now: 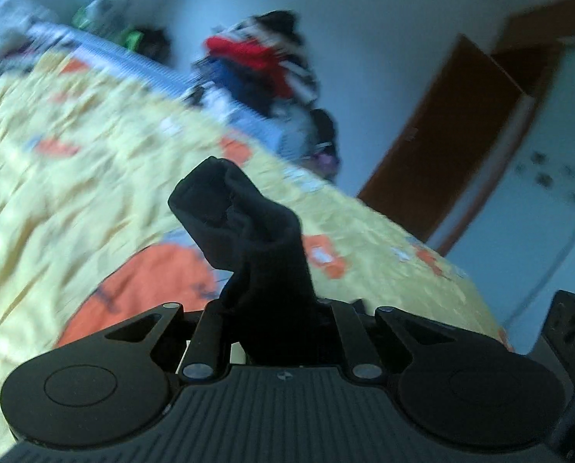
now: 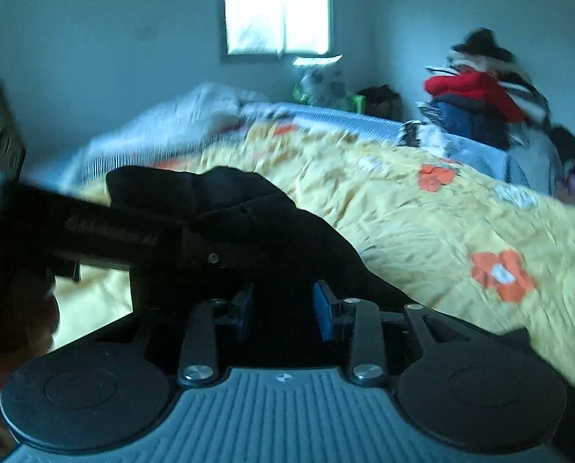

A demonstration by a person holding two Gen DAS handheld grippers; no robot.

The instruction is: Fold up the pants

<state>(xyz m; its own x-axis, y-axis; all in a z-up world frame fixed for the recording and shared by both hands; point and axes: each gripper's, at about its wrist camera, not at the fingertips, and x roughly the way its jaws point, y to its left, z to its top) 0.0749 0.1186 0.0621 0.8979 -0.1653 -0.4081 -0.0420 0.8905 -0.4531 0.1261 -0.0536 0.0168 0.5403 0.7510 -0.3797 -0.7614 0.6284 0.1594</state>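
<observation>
The black pants are bunched in my left gripper, which is shut on them and holds them above the yellow flowered bedspread. A fold of the cloth sticks up past the hidden fingertips. In the right wrist view the black pants pass between the blue pads of my right gripper, which looks shut on them. The other gripper's black body crosses that view from the left, close to the right one. Both views are blurred by motion.
The bed with its yellow bedspread fills the space below. A pile of red, blue and striped clothes lies at the bed's far edge by the wall. A brown door stands at the right. A window is in the far wall.
</observation>
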